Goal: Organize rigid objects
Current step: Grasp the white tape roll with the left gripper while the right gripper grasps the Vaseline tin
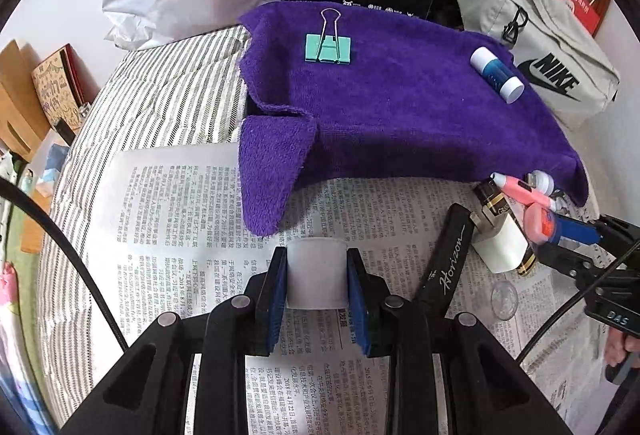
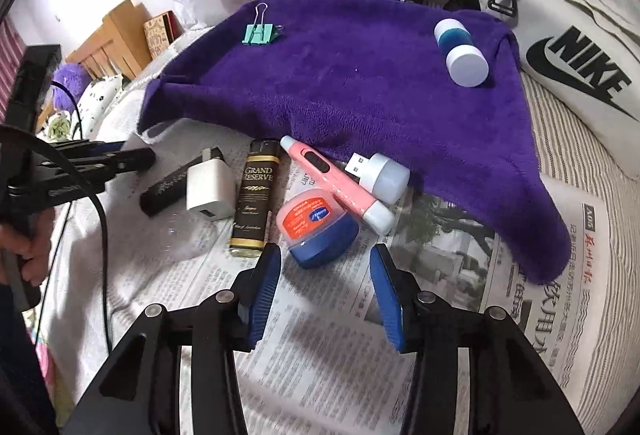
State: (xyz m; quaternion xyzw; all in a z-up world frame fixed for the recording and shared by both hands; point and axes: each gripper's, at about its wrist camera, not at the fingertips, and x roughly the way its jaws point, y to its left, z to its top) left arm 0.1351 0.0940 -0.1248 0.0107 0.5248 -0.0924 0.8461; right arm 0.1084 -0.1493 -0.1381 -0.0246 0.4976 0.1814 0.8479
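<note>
Two items lie on the purple towel: binder clip, glue stick. Left tool clenched on a white cap; right tool released, nearing the balm jar. Pile on the newspaper remains.

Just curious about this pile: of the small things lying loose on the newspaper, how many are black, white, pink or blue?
Black: 2, Horizon bar, Grand Reserve lighter
White: 2, USB charger, USB light
Pink: 1, pen-shaped gadget
Blue: 1, balm jar
Total: 6
</note>
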